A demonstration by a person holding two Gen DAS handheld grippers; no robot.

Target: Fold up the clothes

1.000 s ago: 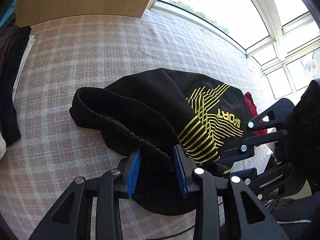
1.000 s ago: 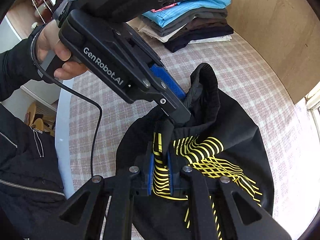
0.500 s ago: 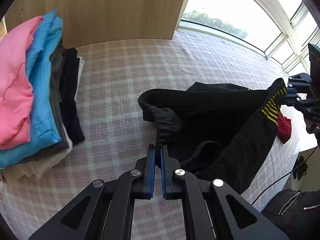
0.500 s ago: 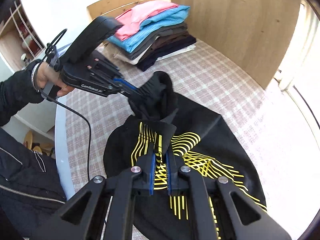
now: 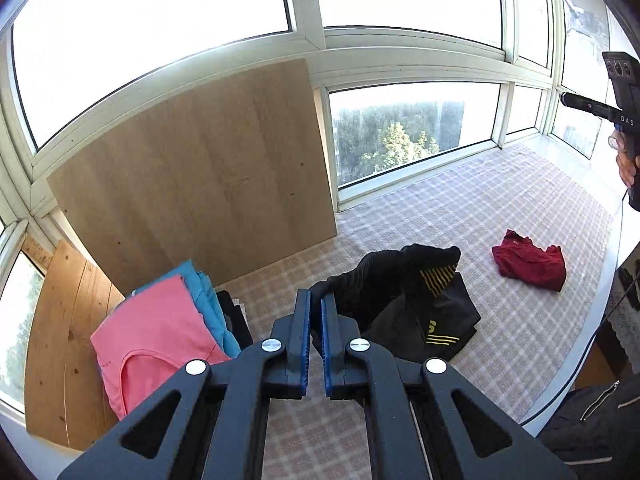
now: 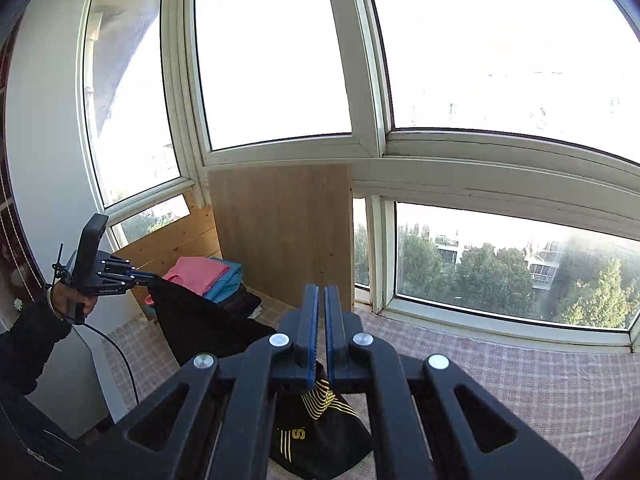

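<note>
While both my grippers hold the black garment (image 5: 400, 280) off the checked tablecloth (image 5: 500, 208), its top edge runs as a slack line from my left gripper (image 5: 315, 320) across to my right gripper (image 6: 321, 328), and that line is the axis the fold will turn on. Each pair of jaws is clamped tight on a corner of the fabric, the blue pads nearly meeting. From each gripper the cloth hangs down and forward, its yellow-striped lower end bunched on the table. Neither hand looks nearer the folded stack (image 5: 160, 328) by much, though it lies on my left side. A red garment (image 5: 528, 260) waits well apart.
</note>
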